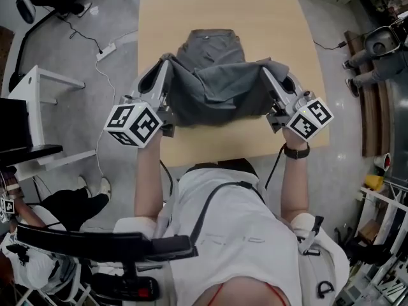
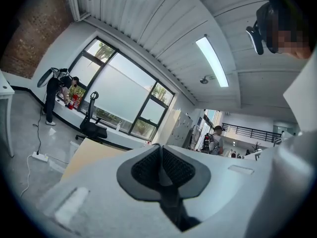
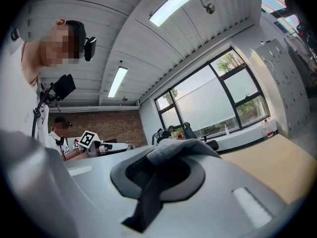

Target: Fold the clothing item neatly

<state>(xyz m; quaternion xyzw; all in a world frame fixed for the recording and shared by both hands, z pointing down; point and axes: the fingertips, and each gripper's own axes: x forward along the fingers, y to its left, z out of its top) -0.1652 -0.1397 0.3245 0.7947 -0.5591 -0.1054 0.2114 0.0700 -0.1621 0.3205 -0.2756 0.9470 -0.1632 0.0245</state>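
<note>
Over our tan desk (image 1: 191, 11) we pinch grey trousers (image 1: 217, 81) in left tool (image 1: 166, 61) and right tool (image 1: 266, 71); cloth hides both tips.

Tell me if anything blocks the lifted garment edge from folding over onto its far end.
Nothing visible: left gripper and right gripper hold the garment; its far end lies uncovered on the table.

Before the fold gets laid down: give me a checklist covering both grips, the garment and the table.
1. Left gripper clamped on the gray garment: ok, fabric is pinched between its jaws.
2. Right gripper clamped on it: ok, cloth is bunched at its jaws.
3. Garment's far part resting on the table: ok.
4. Lifted edge taut: not ok, it sags between the grippers.
5. Edges lined up for the fold: cannot tell.
</note>
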